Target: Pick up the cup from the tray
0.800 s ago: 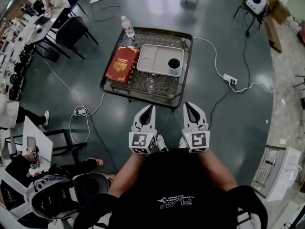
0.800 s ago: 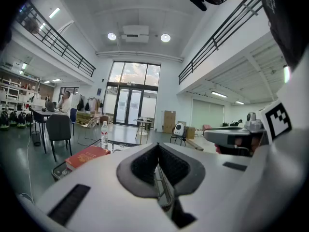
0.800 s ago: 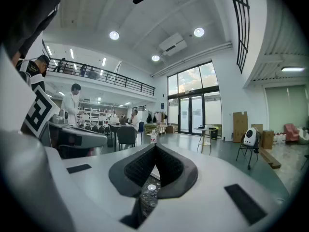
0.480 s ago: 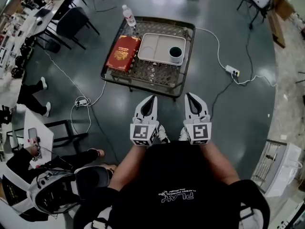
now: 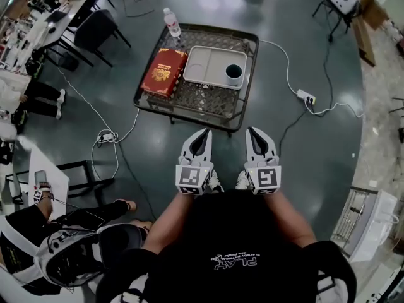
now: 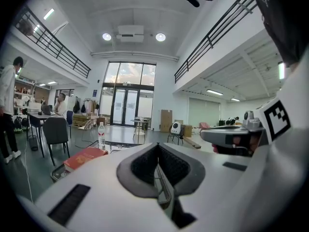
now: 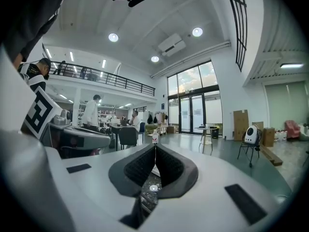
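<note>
A dark cup (image 5: 233, 74) stands in the right compartment of a cream tray (image 5: 205, 65) on a low mesh-topped table (image 5: 189, 103). My left gripper (image 5: 204, 133) and right gripper (image 5: 252, 132) hang side by side near the person's body, well short of the table's near edge, both pointing toward it. Both are shut with nothing between their jaws. In the left gripper view the jaws (image 6: 158, 151) meet, and the red box (image 6: 84, 157) and bottle (image 6: 101, 136) show beyond them. In the right gripper view the jaws (image 7: 155, 153) are closed too.
A red box (image 5: 163, 72) lies left of the tray and a water bottle (image 5: 172, 24) stands at the table's far left corner. A white cable and power strip (image 5: 305, 97) lie on the floor to the right. Chairs (image 5: 100, 33), desks and people are at the left.
The view has shifted slightly; the table sits a little farther up the frame and both grippers a little lower, still shut and side by side.
</note>
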Demonstrator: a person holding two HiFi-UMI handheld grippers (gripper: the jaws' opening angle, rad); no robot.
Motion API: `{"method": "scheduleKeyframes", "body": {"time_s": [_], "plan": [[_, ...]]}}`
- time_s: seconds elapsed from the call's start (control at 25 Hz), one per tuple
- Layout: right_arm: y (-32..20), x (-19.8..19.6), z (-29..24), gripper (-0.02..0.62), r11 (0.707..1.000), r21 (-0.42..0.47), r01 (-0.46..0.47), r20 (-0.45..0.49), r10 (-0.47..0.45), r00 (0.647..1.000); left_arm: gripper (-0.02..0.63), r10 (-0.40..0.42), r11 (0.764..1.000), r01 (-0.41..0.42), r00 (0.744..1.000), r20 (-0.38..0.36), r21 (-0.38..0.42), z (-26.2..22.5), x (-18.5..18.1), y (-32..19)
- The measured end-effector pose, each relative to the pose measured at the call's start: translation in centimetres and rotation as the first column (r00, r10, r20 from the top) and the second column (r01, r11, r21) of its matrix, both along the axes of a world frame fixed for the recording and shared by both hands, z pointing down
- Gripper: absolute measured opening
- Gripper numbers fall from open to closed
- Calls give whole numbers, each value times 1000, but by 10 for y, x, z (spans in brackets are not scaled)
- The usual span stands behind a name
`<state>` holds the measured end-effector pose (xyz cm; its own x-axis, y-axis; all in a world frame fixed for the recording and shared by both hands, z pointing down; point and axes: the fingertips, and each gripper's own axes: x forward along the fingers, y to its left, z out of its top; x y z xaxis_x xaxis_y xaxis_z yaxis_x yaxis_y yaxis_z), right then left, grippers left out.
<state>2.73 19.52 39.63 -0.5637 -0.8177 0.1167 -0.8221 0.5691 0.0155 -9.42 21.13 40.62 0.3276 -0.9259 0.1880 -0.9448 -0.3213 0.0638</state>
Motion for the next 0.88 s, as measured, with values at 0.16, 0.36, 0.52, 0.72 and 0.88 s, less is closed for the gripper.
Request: {"method": "scheduleKeyframes", "body": {"time_s": [0.16, 0.36, 0.52, 0.72, 0.88], "plan": [[0, -4, 6, 9, 1000, -8, -13, -26, 13, 1000, 9, 24, 1000, -24, 1000, 2, 15, -1, 1, -3], [-3, -14, 11, 9, 998, -17, -56, -40, 55, 998, 9, 83, 996, -83, 996, 17, 17, 2, -1, -9], [-4, -18, 9, 9, 994, -10, -108, -40, 107, 993, 9, 141, 989, -141, 990, -8, 41, 0, -4, -12], [-6, -17, 10, 9, 990, -7, -138, -46, 137, 989, 9, 167, 985, -166, 986, -6, 42, 7, -2, -21], [-18, -14, 15, 9, 989, -17, -144, -48, 143, 989, 9, 177, 984, -176, 984, -4, 25, 15, 4, -34]]}}
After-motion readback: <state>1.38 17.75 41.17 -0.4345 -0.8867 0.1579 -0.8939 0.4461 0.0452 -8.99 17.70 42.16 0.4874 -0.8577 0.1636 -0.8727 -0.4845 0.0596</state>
